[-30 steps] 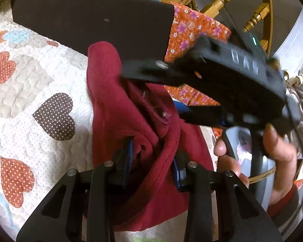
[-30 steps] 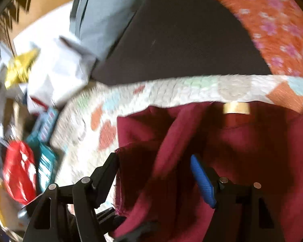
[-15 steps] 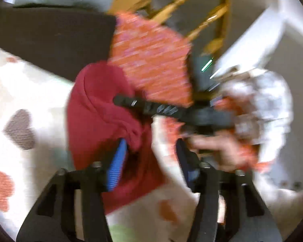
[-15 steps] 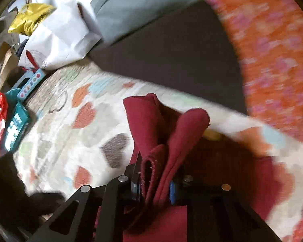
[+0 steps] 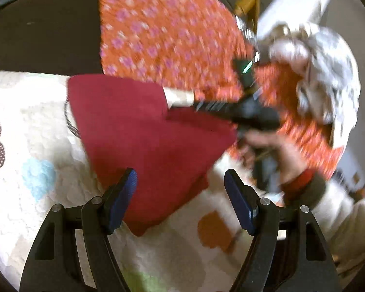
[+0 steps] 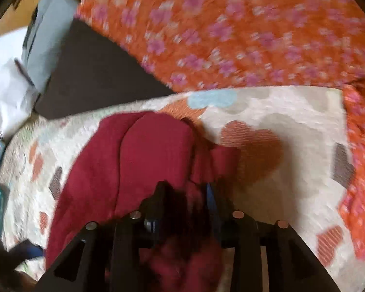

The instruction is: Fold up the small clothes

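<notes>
A: Item?
B: Maroon fleece garment [image 5: 143, 131], frame centre, lying on heart-print quilt [image 5: 36, 206].
A: Grippers?
B: Left gripper [image 5: 180, 196] spread, empty, lower centre. Right gripper [image 6: 185, 194] clamped on garment's edge. Orange floral fabric [image 6: 231, 29] above.

red garments: 1 [image 5: 143, 131] | grippers: 2 [image 5: 180, 194] [image 6: 185, 194] | heart quilts: 1 [image 5: 31, 194] | floral cloths: 1 [image 5: 163, 34]

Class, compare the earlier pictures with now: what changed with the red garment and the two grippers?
The left gripper let go of the red garment and now stands open. The right gripper closed on it and is folding it across. The heart quilt stayed put.
</notes>
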A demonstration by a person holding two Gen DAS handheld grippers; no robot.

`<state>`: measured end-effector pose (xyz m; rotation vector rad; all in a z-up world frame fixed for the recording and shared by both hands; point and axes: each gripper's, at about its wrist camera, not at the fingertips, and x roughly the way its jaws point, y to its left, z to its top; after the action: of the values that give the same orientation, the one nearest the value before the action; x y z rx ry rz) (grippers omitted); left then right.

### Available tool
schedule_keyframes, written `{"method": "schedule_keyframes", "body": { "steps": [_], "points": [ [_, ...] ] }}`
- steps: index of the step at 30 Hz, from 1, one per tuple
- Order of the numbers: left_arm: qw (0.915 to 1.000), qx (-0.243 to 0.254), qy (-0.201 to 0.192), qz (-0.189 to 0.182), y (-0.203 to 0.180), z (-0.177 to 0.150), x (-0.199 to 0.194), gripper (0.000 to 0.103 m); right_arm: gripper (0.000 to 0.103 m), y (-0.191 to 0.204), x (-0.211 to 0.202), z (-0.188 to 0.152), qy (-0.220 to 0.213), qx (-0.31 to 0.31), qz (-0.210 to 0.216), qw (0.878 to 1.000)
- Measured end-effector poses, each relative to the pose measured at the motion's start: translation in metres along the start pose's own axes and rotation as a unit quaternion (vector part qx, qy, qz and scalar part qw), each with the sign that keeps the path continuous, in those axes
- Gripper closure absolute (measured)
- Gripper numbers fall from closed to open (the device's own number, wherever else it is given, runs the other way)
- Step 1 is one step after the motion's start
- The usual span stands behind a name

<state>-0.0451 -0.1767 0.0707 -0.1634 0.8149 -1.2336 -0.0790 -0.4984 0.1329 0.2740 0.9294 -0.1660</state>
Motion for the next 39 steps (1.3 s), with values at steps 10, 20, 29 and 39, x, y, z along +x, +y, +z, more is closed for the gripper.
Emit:
{"method": "schedule_keyframes", "body": {
  "steps": [10, 20, 29, 39],
  "points": [
    [0.9972, 0.044, 0.037, 0.046, -0.008, -0.022, 0.014, 0.029, 0.070, 0.084, -0.036, -0.044, -0.008, -0.124, 0.098, 0.987],
    [0.9998, 0.015, 0.008, 0.008, -0.015, -0.007, -0.001, 0.029, 0.065, 0.018, -0.029, -0.087, 0.024, -0.011, 0.061, 0.998],
    [0.9981, 0.028, 0.033, 0.045, -0.019, -0.017, 0.032, 0.029, 0.052, 0.024, 0.018, -0.017, -0.020, 0.023, 0.024, 0.999],
    [0.9994, 0.030, 0.016, 0.010, -0.034, -0.016, 0.028, 0.029, 0.086, 0.046, 0.007, -0.011, -0.051, -0.147, -0.118, 0.981]
  ]
}}
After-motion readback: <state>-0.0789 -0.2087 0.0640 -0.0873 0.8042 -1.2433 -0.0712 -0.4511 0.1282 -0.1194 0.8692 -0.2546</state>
